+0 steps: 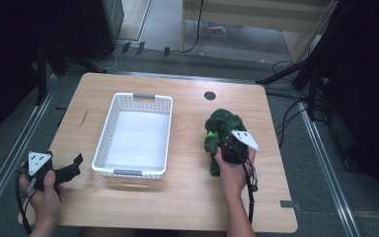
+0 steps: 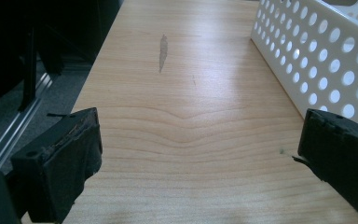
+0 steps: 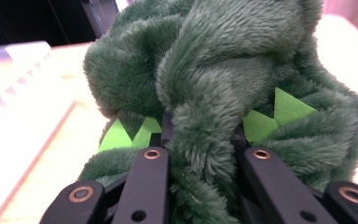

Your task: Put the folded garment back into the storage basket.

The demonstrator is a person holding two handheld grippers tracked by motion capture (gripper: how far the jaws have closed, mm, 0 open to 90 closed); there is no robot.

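Observation:
A dark green plush toy [image 1: 223, 124] with light green felt spikes lies on the right side of the wooden table [image 1: 187, 197]. My right gripper [image 1: 225, 143] is shut on a fold of the plush toy [image 3: 205, 107], its jaws pinching the fur close to the camera. An empty white perforated basket [image 1: 136, 133] stands in the middle of the table. At the table's front left corner my left gripper [image 1: 75, 165] stands open over bare wood, its pads [image 2: 70, 154] wide apart, with the basket wall [image 2: 317, 56] just to its right.
A round cable hole [image 1: 209, 95] is set in the table's far edge. Dark stands and cables [image 1: 296, 98] surround the table on the floor. A grey scuff mark [image 2: 163, 51] shows on the wood ahead of the left gripper.

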